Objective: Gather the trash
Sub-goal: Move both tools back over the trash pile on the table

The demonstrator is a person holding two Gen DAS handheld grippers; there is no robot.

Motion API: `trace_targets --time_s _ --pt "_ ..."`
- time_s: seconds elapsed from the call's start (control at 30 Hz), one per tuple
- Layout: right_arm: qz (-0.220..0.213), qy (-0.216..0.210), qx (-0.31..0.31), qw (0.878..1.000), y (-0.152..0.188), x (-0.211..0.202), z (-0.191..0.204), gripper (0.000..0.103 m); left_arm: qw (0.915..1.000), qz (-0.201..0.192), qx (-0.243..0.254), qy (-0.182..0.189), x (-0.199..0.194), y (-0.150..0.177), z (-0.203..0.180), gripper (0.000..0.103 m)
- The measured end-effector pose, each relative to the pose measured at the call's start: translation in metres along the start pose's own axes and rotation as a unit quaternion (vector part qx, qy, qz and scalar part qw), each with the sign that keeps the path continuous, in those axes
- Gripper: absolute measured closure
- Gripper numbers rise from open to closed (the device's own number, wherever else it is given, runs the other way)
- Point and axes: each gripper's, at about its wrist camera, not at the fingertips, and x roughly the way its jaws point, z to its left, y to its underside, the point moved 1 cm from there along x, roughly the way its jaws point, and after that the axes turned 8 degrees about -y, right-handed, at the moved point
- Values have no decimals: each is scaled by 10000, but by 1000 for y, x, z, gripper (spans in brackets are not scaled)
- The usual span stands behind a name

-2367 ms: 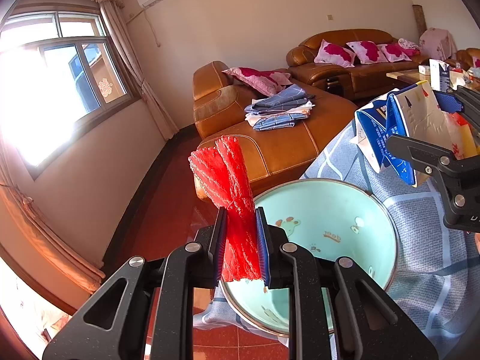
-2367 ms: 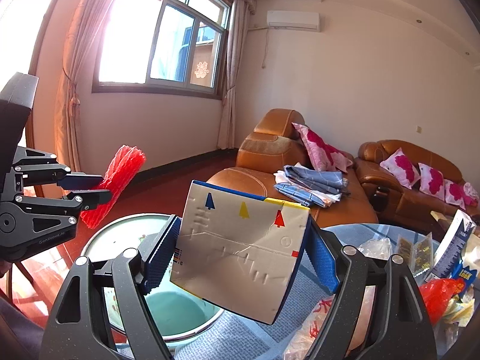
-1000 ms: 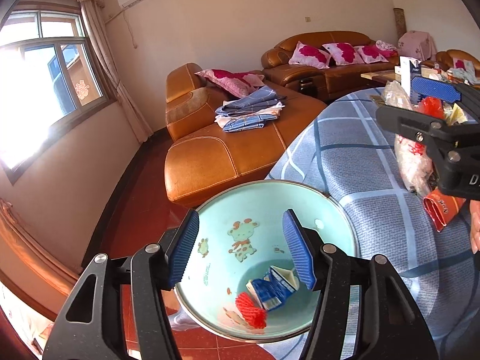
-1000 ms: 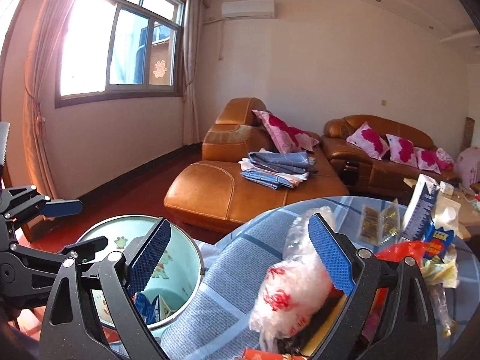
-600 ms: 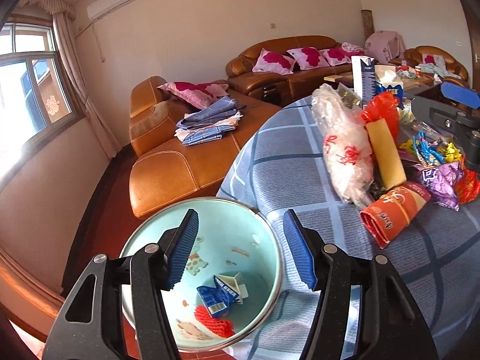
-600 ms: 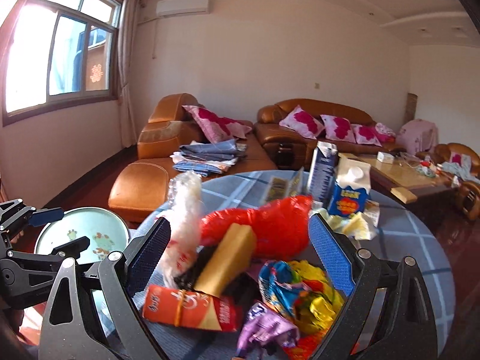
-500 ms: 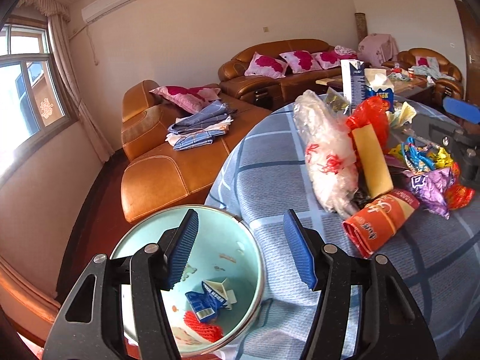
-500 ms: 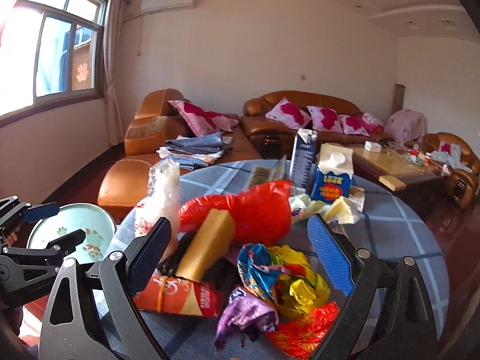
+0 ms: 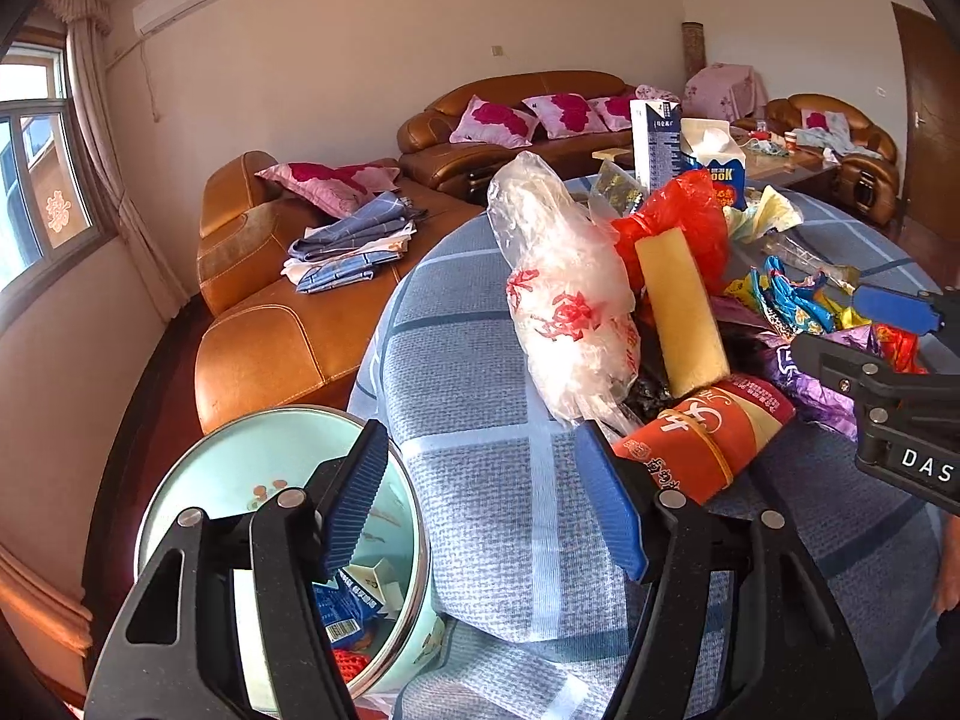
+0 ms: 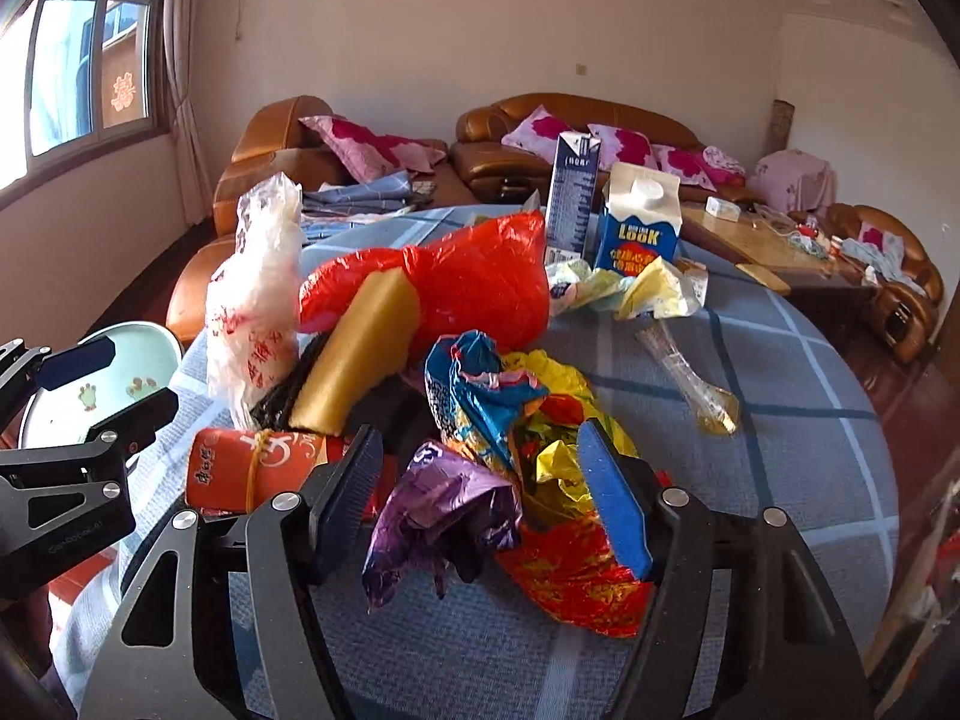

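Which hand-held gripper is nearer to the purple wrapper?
Right. The right hand-held gripper hangs open directly at the purple wrapper; the left hand-held gripper is open by the bin.

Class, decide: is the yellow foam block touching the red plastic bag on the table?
Touching. In the right wrist view the yellow foam block leans with its upper end against the red plastic bag, no gap between them.

Blue-and-white milk carton (image 10: pixel 638 228): "LOOK" in yellow capitals on its blue front, at 12 o'clock of the desk's pile; smaller print below it is too fine to read.
Right tongs (image 9: pixel 888 360): white letters "DAS" on the black body, cut off by the frame edge at 3 o'clock.
Orange packet (image 9: pixel 702 438): white Chinese characters, not legible.
Tall dark-blue carton (image 10: pixel 573 204): white small print, unreadable.
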Motion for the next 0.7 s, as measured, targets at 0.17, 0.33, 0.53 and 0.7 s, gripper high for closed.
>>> trace_targets --time_s 0.17,0.33,0.53,0.7 --pt "233 -48 61 9997 4 5 -5 49 9999 -81 -36 76 -3 -4 1 39" --pt "228 -147 139 9995 4 2 -9 61 9999 -73 -69 129 -4 -6 3 39" --pt "-42 -409 243 9989 4 -17 -10 75 9998 -43 -69 198 -2 -4 2 39" --pt "-35 -549 207 9983 5 -21 -8 76 9997 -30 -51 243 -1 -3 -1 39"
